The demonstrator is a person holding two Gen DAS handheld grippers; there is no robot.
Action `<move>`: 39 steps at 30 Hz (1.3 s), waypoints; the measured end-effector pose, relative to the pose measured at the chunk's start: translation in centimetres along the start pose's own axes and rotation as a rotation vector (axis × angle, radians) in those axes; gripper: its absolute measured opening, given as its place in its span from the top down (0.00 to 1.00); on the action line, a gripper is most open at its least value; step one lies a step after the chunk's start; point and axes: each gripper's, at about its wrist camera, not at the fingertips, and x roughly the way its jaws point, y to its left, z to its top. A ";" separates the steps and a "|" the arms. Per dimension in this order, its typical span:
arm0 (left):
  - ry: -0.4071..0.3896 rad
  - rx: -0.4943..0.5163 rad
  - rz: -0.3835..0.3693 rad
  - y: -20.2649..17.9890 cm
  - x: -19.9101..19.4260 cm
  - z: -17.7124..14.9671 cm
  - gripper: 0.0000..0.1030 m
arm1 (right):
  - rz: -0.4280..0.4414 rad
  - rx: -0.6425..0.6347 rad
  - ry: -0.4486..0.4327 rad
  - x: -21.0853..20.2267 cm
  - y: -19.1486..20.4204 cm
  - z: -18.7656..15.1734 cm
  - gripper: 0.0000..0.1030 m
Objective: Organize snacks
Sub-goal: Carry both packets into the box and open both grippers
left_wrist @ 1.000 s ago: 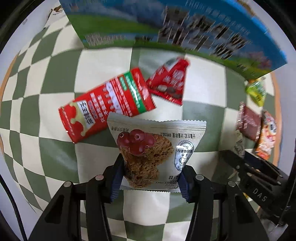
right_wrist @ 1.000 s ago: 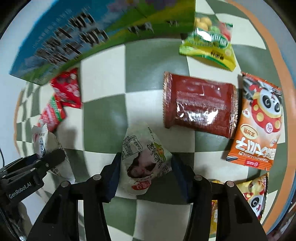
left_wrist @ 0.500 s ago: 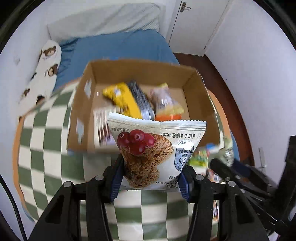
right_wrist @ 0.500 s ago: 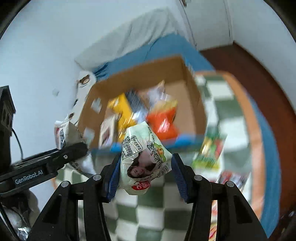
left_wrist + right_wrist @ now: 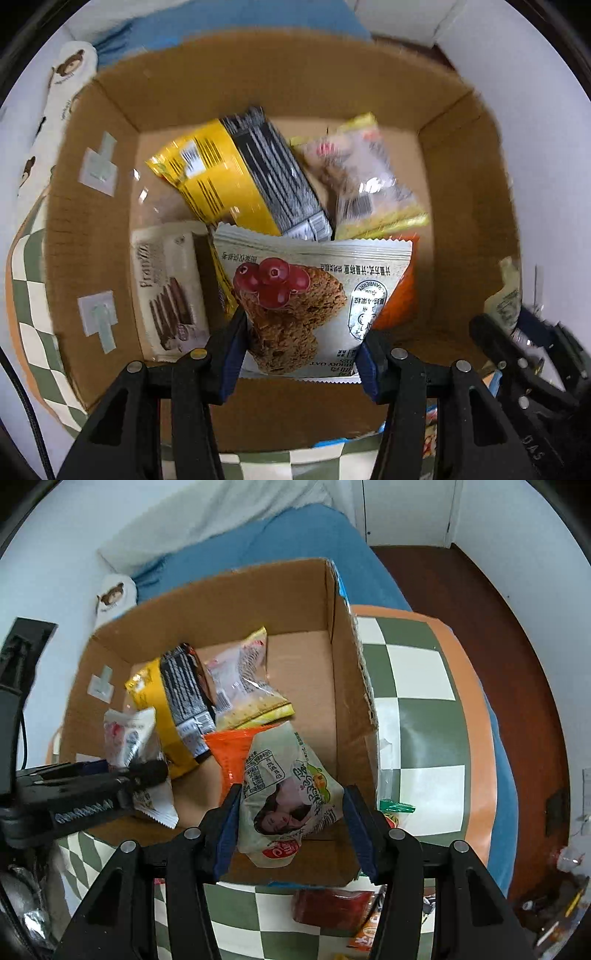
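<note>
An open cardboard box (image 5: 92,240) fills the left wrist view. My left gripper (image 5: 299,347) hangs over it, shut on a white cranberry oat cookie packet (image 5: 314,295). In the box lie a yellow and black packet (image 5: 236,177), a clear packet (image 5: 365,184), an orange packet (image 5: 399,295) and a white wafer packet (image 5: 166,288). In the right wrist view my right gripper (image 5: 291,823) holds a pale green snack packet (image 5: 288,786) above the box's (image 5: 347,701) near right corner. Its jaws are opening, the pads still against the packet. The left gripper (image 5: 147,771) shows at the left.
The box stands on a green and white checkered cloth (image 5: 417,672) with an orange border. A red packet (image 5: 332,908), an orange packet (image 5: 365,938) and a green one (image 5: 397,806) lie on the cloth near the box. A blue bed (image 5: 295,535) lies behind, wooden floor (image 5: 498,627) to the right.
Both grippers have risen from low over the cloth and travelled to above the box, each carrying its packet. The box's inside now fills both views.
</note>
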 end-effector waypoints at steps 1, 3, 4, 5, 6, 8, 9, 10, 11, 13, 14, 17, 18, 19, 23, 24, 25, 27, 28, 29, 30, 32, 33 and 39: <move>0.011 0.001 0.002 0.0 0.3 0.1 0.52 | -0.011 -0.004 0.016 0.5 0.0 0.3 0.35; 0.006 -0.001 0.001 0.1 0.6 0.2 0.50 | 0.009 -0.002 0.031 0.7 0.1 0.7 0.26; 0.000 -0.001 -0.001 0.2 0.5 0.3 0.46 | -0.005 -0.011 0.039 0.8 0.3 0.8 0.17; -0.005 -0.004 -0.001 0.3 0.5 0.4 0.45 | -0.004 -0.021 0.037 0.9 0.5 0.8 0.14; -0.017 -0.006 0.005 0.4 0.3 0.4 0.38 | -0.012 -0.026 0.033 0.8 0.7 0.9 0.13; -0.042 -0.009 0.021 0.8 -0.2 0.5 0.17 | -0.025 -0.031 0.032 0.8 1.0 0.9 0.10; -0.049 -0.009 0.026 0.9 -0.4 0.6 0.10 | -0.027 -0.032 0.030 0.8 1.1 0.9 0.10; -0.065 -0.015 0.037 1.2 -0.8 0.5 0.10 | -0.030 -0.034 0.027 0.7 1.2 0.9 0.09; -0.074 -0.018 0.041 1.4 -1.0 0.5 0.10 | -0.037 -0.038 0.022 0.5 1.3 0.9 0.09; -0.083 -0.030 0.041 1.9 -1.4 0.4 0.10 | -0.042 -0.037 0.017 0.2 1.4 0.9 0.08; -0.090 -0.035 0.046 2.1 -1.6 0.3 0.10 | -0.041 -0.036 0.011 0.0 1.4 0.8 0.08; -0.113 -0.049 0.044 2.5 -2.4 -0.8 0.10 | -0.040 -0.034 -0.008 -0.8 1.5 0.6 0.08; -0.120 -0.052 0.043 2.6 -2.7 -1.0 0.10 | -0.039 -0.035 -0.014 -1.0 1.6 0.5 0.08; -0.133 -0.057 0.043 2.8 -3.1 -1.3 0.10 | -0.037 -0.035 -0.022 -1.3 1.7 0.5 0.08; -0.202 -0.066 0.060 3.1 -5.3 -2.7 0.10 | -0.040 -0.047 -0.082 -3.1 2.3 -0.3 0.08; -0.222 -0.068 0.068 3.1 -6.1 -3.1 0.10 | -0.043 -0.050 -0.100 -3.6 2.4 -0.6 0.08; -0.243 -0.070 0.068 3.2 -6.7 -3.7 0.10 | -0.047 -0.054 -0.118 -4.1 2.6 -0.9 0.08; -0.288 -0.068 0.076 3.3 -7.9 -5.0 0.10 | -0.043 -0.052 -0.149 -5.1 2.7 -1.5 0.08; -0.306 -0.065 0.083 3.3 -8.4 -5.5 0.10 | -0.043 -0.055 -0.165 -5.6 2.8 -1.9 0.08; -0.323 -0.063 0.089 3.3 -8.9 -5.9 0.10 | -0.045 -0.059 -0.176 -5.9 2.8 -2.2 0.08; -0.347 -0.063 0.096 3.3 -9.5 -6.6 0.10 | -0.045 -0.063 -0.191 -6.4 3.0 -2.7 0.08; -0.373 -0.061 0.098 3.3 -10.3 -7.4 0.10 | -0.050 -0.073 -0.218 -7.4 3.2 -3.6 0.08; -0.388 -0.061 0.099 3.3 -10.9 -8.1 0.10 | -0.047 -0.073 -0.229 -7.9 3.3 -4.0 0.08; -0.474 -0.059 0.097 2.8 -13.9 -11.3 0.10 | -0.021 -0.061 -0.295 -11.0 3.8 -6.5 0.08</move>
